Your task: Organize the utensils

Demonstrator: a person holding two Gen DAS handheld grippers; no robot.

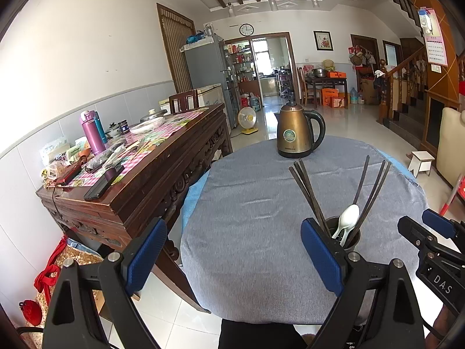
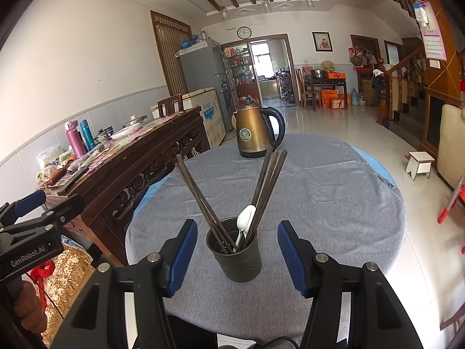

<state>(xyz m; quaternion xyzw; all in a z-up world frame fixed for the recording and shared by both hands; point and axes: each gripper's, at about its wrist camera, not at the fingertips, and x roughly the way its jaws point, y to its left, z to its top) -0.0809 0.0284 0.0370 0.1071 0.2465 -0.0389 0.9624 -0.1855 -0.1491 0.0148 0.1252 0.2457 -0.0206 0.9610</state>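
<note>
A dark metal utensil cup (image 2: 236,253) stands near the front of the round table covered with grey cloth (image 2: 319,192). It holds several dark chopsticks (image 2: 263,186) fanned out and white spoons (image 2: 245,218). My right gripper (image 2: 237,257) is open and empty, its blue pads (image 2: 183,253) on either side of the cup, apart from it. My left gripper (image 1: 232,257) is open and empty, over bare cloth left of the cup (image 1: 350,237); its right pad (image 1: 321,254) hides part of the cup. The chopsticks (image 1: 308,192) and a spoon (image 1: 348,216) show there too.
A bronze electric kettle (image 2: 255,129) stands at the table's far side. A long wooden sideboard (image 1: 151,174) cluttered with flasks, dishes and a phone runs close along the left. A small white stool (image 2: 420,163) and tiled floor lie to the right.
</note>
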